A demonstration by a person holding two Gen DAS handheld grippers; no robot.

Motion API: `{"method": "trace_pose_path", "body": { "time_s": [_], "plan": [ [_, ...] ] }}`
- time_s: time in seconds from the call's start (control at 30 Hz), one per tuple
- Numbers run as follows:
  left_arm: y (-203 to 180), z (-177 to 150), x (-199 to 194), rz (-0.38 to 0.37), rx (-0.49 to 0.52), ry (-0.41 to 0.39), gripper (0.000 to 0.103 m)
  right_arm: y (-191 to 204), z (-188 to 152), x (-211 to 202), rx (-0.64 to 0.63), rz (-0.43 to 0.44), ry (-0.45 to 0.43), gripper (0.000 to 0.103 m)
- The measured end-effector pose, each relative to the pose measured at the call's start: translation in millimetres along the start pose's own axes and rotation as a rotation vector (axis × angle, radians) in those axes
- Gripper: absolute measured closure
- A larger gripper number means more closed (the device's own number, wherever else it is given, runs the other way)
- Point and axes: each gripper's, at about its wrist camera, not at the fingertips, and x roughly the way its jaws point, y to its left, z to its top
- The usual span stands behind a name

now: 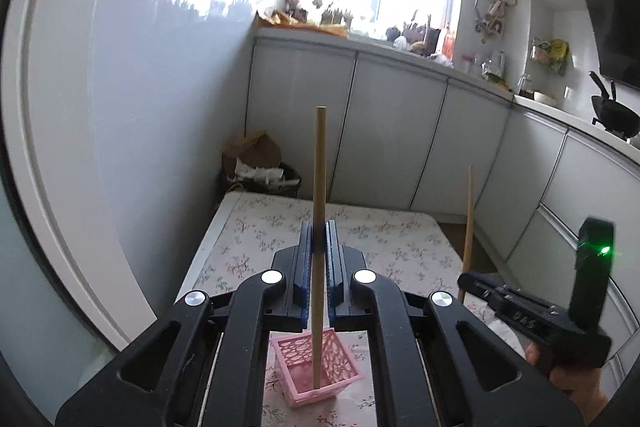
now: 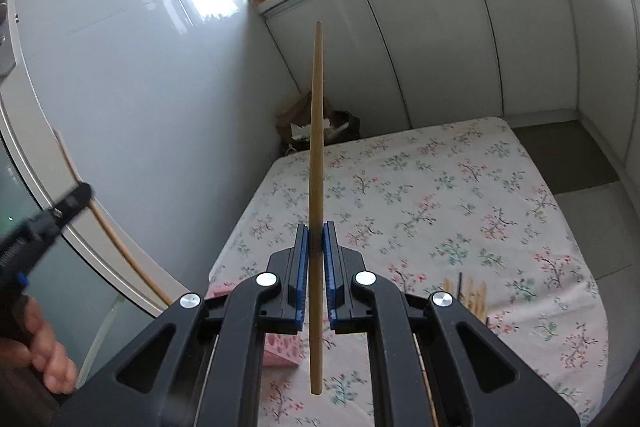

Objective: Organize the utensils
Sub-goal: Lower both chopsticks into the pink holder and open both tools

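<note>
Both grippers clamped on a chopstick each, above the flowery table

The left gripper (image 1: 319, 243) pinches one chopstick (image 1: 319, 163) upright, its lower end hanging over the pink basket (image 1: 316, 367). The right gripper (image 2: 318, 243) squeezes the other chopstick (image 2: 316, 147) above the floral tablecloth (image 2: 460, 195), near a wooden holder (image 2: 472, 293).

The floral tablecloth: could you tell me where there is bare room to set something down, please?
The tablecloth is bare across its middle and far end, toward the white cabinets. The near edge is busier: the pink basket sits below the left gripper, and a wooden holder stands beside the right gripper. Each gripper holds a chopstick.
</note>
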Motion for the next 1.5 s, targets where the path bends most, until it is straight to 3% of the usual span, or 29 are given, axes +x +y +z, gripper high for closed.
{"method": "trace_pose_path", "body": {
  "time_s": [0.33, 0.5, 0.7, 0.93, 1.1, 1.4, 1.5],
  "plan": [
    [20.2, -17.3, 40.9, 0.005, -0.008, 0.141, 0.098, 52.0, 9.1, 20.3, 0.001, 0.085, -0.073, 0.095],
    [34.3, -21.2, 53.7, -0.038, -0.054, 0.224, 0.097, 69.3, 2.5, 37.9, -0.036, 0.096, -0.088, 0.095],
    [44.1, -16.2, 41.4, -0.047, -0.107, 0.198, 0.086, 72.4, -9.0, 53.5, -0.086, 0.066, -0.080, 0.095],
    [51.1, -10.5, 31.6, -0.048, -0.174, 0.171, 0.083, 72.0, -21.6, 59.6, -0.121, 0.049, -0.112, 0.095],
    [52.0, -7.6, 21.8, -0.042, -0.205, 0.148, 0.074, 83.8, -34.1, 62.5, -0.210, 0.020, -0.129, 0.095],
    [52.5, -4.6, 15.8, -0.047, -0.217, 0.141, 0.069, 79.5, -57.4, 65.7, -0.251, 0.020, -0.046, 0.092],
    [51.2, -3.7, 14.2, -0.048, -0.219, 0.140, 0.066, 75.1, -54.0, 58.0, -0.240, 0.027, 0.027, 0.076]
  ]
}}
